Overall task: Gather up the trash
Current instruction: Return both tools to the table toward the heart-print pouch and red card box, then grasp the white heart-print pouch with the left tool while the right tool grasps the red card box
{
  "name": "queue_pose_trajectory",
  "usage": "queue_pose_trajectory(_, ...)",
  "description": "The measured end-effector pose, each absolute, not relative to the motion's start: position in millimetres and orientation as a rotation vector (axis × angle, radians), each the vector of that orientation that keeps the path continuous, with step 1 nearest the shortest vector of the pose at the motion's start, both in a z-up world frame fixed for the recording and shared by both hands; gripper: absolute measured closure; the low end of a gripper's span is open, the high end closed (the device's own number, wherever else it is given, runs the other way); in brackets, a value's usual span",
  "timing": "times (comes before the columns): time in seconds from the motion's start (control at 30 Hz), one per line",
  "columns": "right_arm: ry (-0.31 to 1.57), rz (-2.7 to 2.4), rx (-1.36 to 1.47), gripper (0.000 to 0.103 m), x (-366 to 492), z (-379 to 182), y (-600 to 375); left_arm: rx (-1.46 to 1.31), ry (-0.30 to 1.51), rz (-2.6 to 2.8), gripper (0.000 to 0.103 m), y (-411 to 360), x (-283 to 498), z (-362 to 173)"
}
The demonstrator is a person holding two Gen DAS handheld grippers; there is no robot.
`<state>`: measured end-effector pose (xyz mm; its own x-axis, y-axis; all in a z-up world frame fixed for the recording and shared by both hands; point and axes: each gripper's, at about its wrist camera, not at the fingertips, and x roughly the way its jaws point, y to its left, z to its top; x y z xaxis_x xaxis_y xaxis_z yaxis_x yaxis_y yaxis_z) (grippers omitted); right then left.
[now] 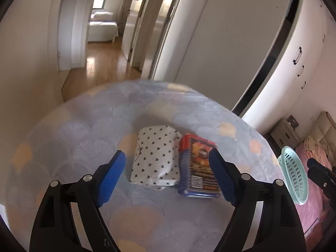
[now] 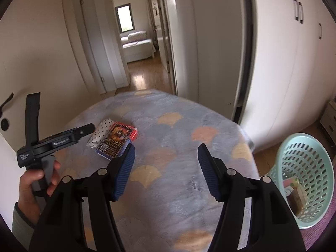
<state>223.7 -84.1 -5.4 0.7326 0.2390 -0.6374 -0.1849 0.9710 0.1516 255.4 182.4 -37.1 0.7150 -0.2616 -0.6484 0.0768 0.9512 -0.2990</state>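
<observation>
Right gripper [image 2: 166,168] pointed down over the bed [image 2: 178,147], whose cover was pale blue with a scallop pattern. Its blue-padded fingers [image 2: 124,172] stood apart with nothing between them.

Far left on the bed lay a red and blue snack packet [image 2: 117,140], and touching its left side a white packet with black dots [image 2: 100,134].

At left, a hand [image 2: 35,187] gripped the handle of the left gripper [image 2: 54,142], whose tip reached toward the dotted packet.

A mint-green perforated basket [image 2: 304,168] stood tilted at near right, beside the bed's edge, with some wrappers [image 2: 294,191] inside.

Beyond the bed an open doorway [image 2: 136,42] showed a wooden floor and a white sofa [image 2: 136,44]. White wardrobe doors [image 2: 294,63] stood far right.
</observation>
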Motion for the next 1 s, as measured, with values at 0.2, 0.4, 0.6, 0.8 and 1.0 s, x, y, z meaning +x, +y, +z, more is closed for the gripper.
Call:
queue_pose_trajectory(0.2,0.756,0.27,0.082,0.049,241.3,-16.7,-55.8,-0.308,0.823,-0.196,0.029,189.9,271.4,-59.3)
queue_pose_trajectory(0.4,0.783,0.285,0.065,0.049,252.6,-23.5,-39.3,-0.261,0.83,-0.162,0.04,184.2,266.7,-63.6)
queue_pose_trajectory(0.6,0.82,0.29,0.083,0.049,264.1,-34.4,-31.9,-0.208,0.814,-0.13,0.066,180.2,260.6,-65.3)
queue_pose_trajectory(0.8,0.858,0.298,0.115,0.049,275.3,-43.6,-18.2,-0.304,0.78,-0.16,0.084,195.0,252.1,-63.6)
queue_pose_trajectory(1.0,0.91,0.322,0.167,0.049,297.6,-66.4,13.3,-0.299,0.692,-0.044,0.085,216.7,236.1,-54.3)
